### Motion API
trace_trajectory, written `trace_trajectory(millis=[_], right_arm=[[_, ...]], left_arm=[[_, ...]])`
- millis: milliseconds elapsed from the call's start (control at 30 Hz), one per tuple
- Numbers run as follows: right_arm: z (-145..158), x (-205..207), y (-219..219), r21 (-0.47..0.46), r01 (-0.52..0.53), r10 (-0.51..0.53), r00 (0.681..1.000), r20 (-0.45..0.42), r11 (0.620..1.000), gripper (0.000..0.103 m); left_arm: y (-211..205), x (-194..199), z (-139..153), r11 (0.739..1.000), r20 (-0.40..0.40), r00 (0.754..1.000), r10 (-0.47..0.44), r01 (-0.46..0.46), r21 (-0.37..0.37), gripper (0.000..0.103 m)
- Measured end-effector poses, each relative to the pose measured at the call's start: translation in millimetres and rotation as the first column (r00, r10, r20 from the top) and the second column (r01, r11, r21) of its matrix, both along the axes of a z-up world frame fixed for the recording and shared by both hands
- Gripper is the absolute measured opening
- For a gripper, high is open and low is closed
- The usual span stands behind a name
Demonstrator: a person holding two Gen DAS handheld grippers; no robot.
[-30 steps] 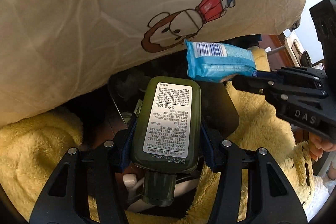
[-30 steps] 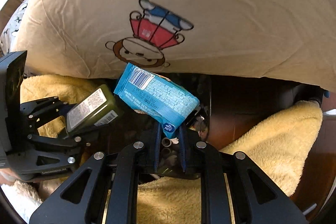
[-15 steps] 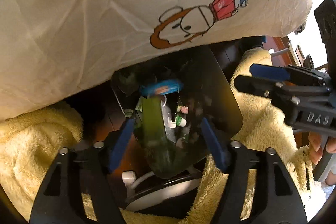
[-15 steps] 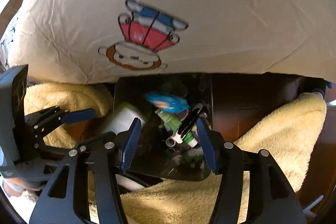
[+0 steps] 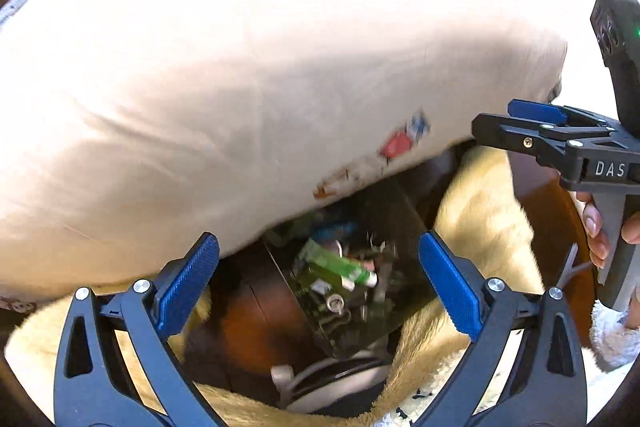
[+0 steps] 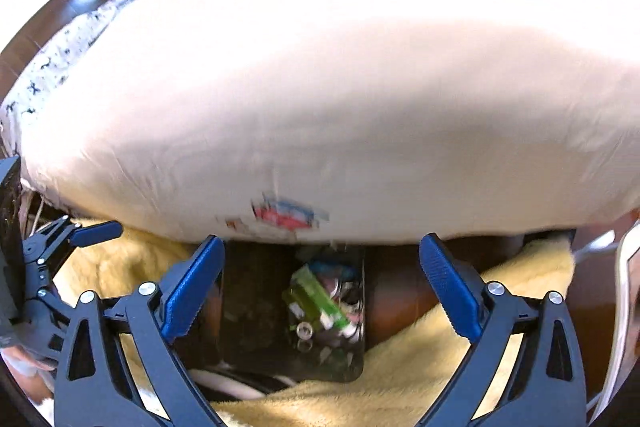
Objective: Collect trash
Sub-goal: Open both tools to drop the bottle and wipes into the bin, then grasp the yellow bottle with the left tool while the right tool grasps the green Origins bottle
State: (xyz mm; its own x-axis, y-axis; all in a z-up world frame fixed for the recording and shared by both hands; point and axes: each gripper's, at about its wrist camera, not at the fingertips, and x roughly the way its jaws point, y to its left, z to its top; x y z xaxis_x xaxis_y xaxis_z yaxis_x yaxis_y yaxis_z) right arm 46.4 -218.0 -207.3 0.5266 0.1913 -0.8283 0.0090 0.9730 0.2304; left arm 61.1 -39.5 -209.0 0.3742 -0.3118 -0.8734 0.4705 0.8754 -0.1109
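A dark open bin [image 5: 404,223] [image 6: 256,311] stands below both grippers, half under a cream pillow. Inside lie a light green tube [image 5: 340,265] [image 6: 316,297], a blurred blue packet [image 5: 336,229] [image 6: 332,269] and other small litter. My left gripper [image 5: 318,247] hovers above the bin, its jaws opening wide with nothing between them. My right gripper [image 6: 322,247] hangs over the same bin, jaws also opening and empty. Each gripper shows at the edge of the other's view: the right one's fingers [image 5: 536,111], the left one's fingers [image 6: 96,230].
The cream pillow [image 5: 240,87] [image 6: 320,107] with a cartoon print overhangs the bin's far side. A fluffy yellow blanket [image 5: 480,211] [image 6: 440,351] lies around the bin. A white cable [image 5: 320,379] sits at its near side. A person's hand [image 5: 592,227] grips the right handle.
The left gripper let go of the dark green lotion bottle and the right one the blue packet; both dropped into the bin. Both grippers opened wide and rose.
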Motion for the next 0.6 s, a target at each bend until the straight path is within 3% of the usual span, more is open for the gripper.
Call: trace_trajectory(millis=[200, 300, 600], right_arm=[[42, 15, -6, -0.044, -0.004, 0.008, 0.994, 0.106, 0.999, 0.099], [57, 31, -10, -0.069, 0.004, 0.005, 0.99, 0.141, 0.998, 0.099], [83, 115, -24, -0.108, 0.04, -0.018, 0.981, 0.195, 0.993, 0.099]], left_arm=[[21, 15, 47, 0.995, 0.095, 0.992, 0.081, -0.075, -0.064, 0.095], [26, 31, 64, 0.992, 0.142, 0.983, 0.119, -0.111, -0.062, 0.095], [18, 109, 98, 0.986, 0.243, 0.956, 0.168, -0.158, -0.058, 0.094]])
